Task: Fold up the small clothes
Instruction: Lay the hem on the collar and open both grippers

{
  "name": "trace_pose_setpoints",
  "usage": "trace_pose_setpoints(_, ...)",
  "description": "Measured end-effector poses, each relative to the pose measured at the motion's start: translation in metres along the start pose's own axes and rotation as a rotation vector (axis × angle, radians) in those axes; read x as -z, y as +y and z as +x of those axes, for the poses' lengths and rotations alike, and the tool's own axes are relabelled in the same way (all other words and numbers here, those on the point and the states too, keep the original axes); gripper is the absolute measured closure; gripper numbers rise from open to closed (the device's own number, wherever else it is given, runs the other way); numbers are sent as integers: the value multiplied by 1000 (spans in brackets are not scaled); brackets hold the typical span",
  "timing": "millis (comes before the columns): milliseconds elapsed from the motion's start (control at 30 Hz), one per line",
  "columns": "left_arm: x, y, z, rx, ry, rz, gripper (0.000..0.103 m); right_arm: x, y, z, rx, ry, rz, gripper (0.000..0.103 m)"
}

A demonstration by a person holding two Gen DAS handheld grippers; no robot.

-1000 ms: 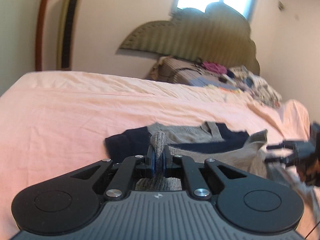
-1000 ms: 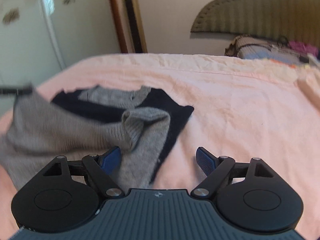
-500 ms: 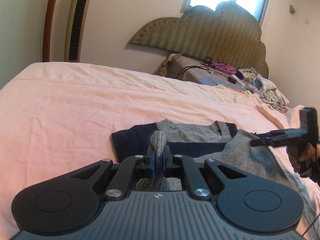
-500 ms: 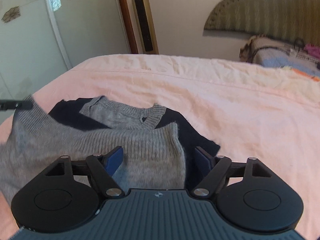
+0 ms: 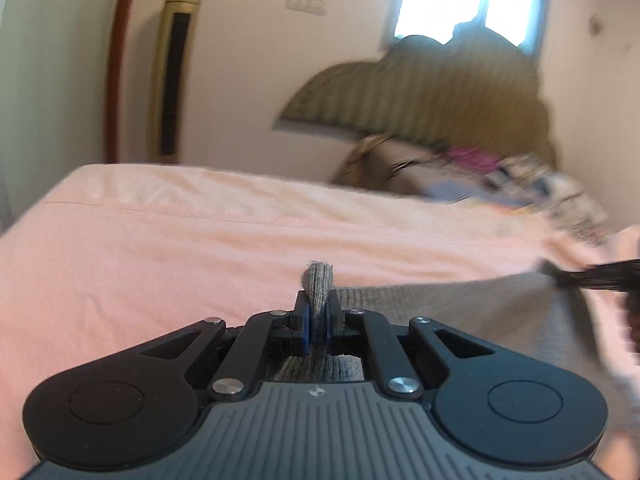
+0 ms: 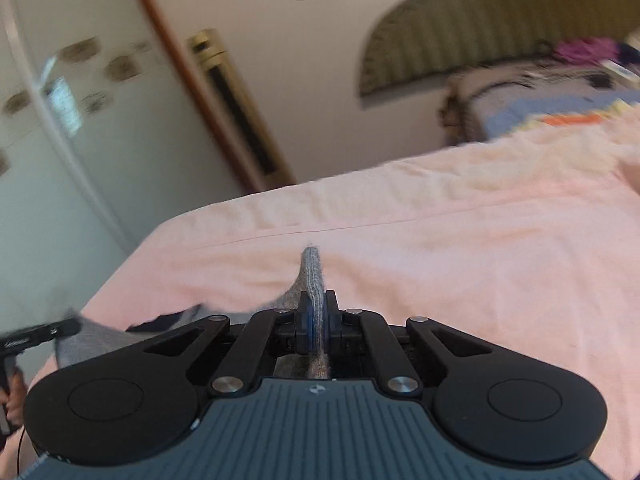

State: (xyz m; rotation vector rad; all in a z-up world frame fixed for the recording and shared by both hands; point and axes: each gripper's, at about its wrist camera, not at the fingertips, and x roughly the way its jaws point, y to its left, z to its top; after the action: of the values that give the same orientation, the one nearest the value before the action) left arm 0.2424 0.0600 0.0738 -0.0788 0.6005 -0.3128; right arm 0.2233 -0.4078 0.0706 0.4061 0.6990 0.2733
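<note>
A small grey knit sweater (image 5: 460,316) with navy parts lies on the pink bedsheet (image 5: 180,256). My left gripper (image 5: 317,320) is shut on a pinched edge of the grey knit, which sticks up between the blue pads. My right gripper (image 6: 316,320) is shut on another edge of the sweater (image 6: 313,276). The grey fabric stretches between the two. The right gripper shows at the right edge of the left wrist view (image 5: 596,276), and the left gripper at the left edge of the right wrist view (image 6: 36,334). Both views are motion-blurred.
A padded headboard (image 5: 432,100) stands at the far wall, with a heap of clothes and bedding (image 5: 500,184) below it. A tall gold floor air conditioner (image 5: 172,68) stands by the wall. A pale wardrobe (image 6: 60,128) stands left of the bed.
My right gripper has closed on the sweater's edge; it was open before. Both grippers have lifted and tilted up, pulling the grey fabric taut, and most of the sweater has dropped out of view.
</note>
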Motion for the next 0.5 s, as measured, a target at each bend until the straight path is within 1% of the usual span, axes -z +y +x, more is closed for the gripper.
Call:
trace_pose_setpoints(67,8,4,32,-82,49,5,96,12,-10,16,50,52,27,93)
trace_pose_setpoints(100,13,4,41,-119,50,27,94,19,-12,22,70,60,42,92)
trace_pose_setpoints(133,17,2,46,-161,31,57,93,25,-13,26,79,58,64,89)
trace_pose_setpoints(167,21,1,44,-208,-4,72,92,32,-13,25,81,47,84,83)
trace_pose_setpoints(200,24,2,38,-261,-42,71,92,37,-12,22,66,34,95,59)
trace_pose_setpoints(233,25,4,30,-301,-68,57,90,41,-10,16,56,20,102,40)
trace_pose_setpoints(267,25,8,20,-313,-86,36,87,45,-6,5,65,-1,107,8)
trace_pose_setpoints(300,25,13,7,-290,-102,17,84,51,-2,-10,70,-36,97,2)
trace_pose_setpoints(333,23,19,-7,-259,-118,3,84,56,3,-25,42,-48,70,3)
trace_pose_setpoints(367,25,22,-24,-240,-129,-19,83,62,8,-36,16,-33,43,7)
trace_pose_setpoints(400,29,25,-40,-217,-125,-53,75,69,12,-49,17,-19,24,9)
trace_pose_setpoints(433,36,28,-58,-178,-111,-101,68,77,14,-65,34,-23,18,9)
trace_pose_setpoints(467,47,31,-77,-136,-97,-168,47,87,15,-83,37,-36,24,9)
trace_pose_setpoints(500,62,32,-95,-96,-87,-255,23,99,14,-100,24,-44,42,9)
